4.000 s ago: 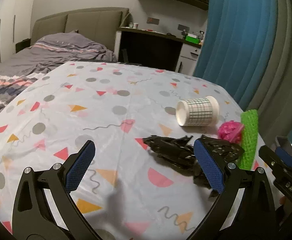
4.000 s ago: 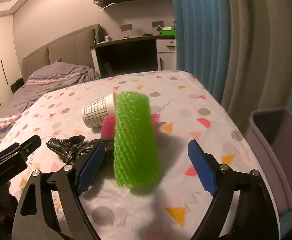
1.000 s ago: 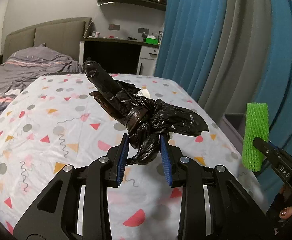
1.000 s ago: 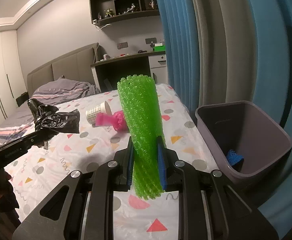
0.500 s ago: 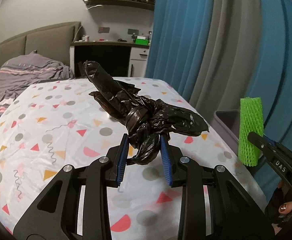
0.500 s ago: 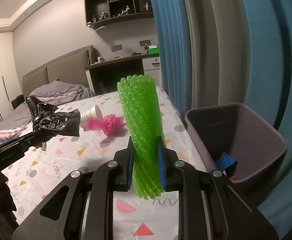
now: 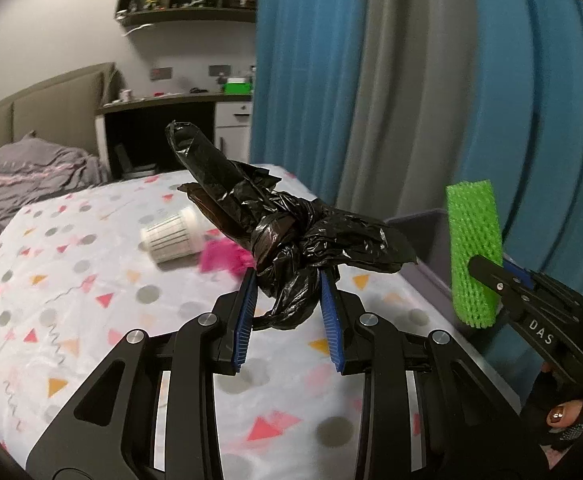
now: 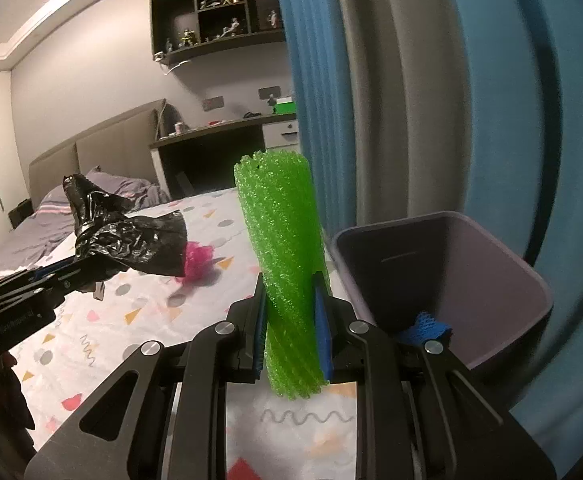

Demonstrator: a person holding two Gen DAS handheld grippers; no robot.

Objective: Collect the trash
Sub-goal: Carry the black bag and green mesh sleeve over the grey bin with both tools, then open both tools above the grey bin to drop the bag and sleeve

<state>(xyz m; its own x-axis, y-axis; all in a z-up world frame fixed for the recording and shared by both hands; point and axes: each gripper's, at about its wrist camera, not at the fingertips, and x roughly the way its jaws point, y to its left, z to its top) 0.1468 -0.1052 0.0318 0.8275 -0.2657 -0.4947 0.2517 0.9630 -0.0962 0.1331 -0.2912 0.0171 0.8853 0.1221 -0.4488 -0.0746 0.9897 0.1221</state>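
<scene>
Glossy crinkled black plastic bag; rough green foam net. Matt smooth plastic bin, soft printed cloth sheet. Matt black gripper frames, ribbed blue pads, shiny metal screws.
</scene>
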